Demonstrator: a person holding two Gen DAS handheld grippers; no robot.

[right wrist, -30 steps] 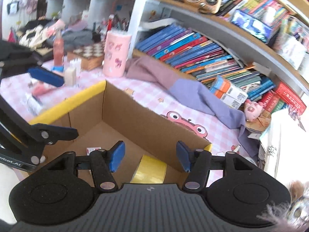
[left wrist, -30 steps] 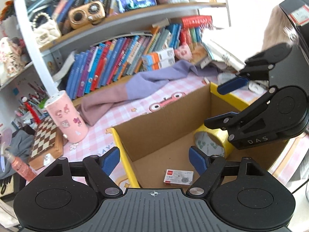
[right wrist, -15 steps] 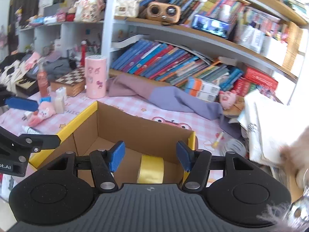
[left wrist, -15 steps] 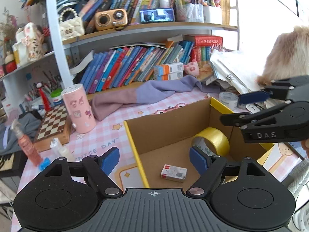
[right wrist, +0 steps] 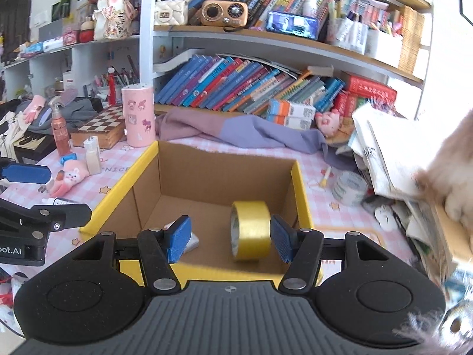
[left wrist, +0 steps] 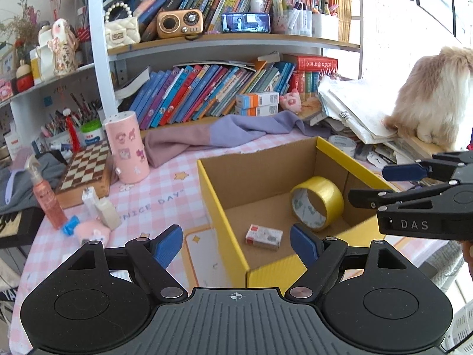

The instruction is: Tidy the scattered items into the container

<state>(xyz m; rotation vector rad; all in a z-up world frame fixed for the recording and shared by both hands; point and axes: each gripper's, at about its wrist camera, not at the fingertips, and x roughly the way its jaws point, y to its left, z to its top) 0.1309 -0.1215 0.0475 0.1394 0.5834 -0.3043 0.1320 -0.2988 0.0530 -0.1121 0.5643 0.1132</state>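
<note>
While both tongs hang spread and empty, cardboard box (left wrist: 334, 152) holds yellow tape roll (left wrist: 317, 202), small packet (left wrist: 264, 237).

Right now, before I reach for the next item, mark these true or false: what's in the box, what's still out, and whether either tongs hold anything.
1. The yellow tape is in the box. True.
2. The box is empty apart from it. False: a small packet lies there too.
3. The left tongs hold the pink toy. False: they are open and empty.
4. The right tongs hold nothing. True.
5. A grey tape roll remains on the table. True.
</note>
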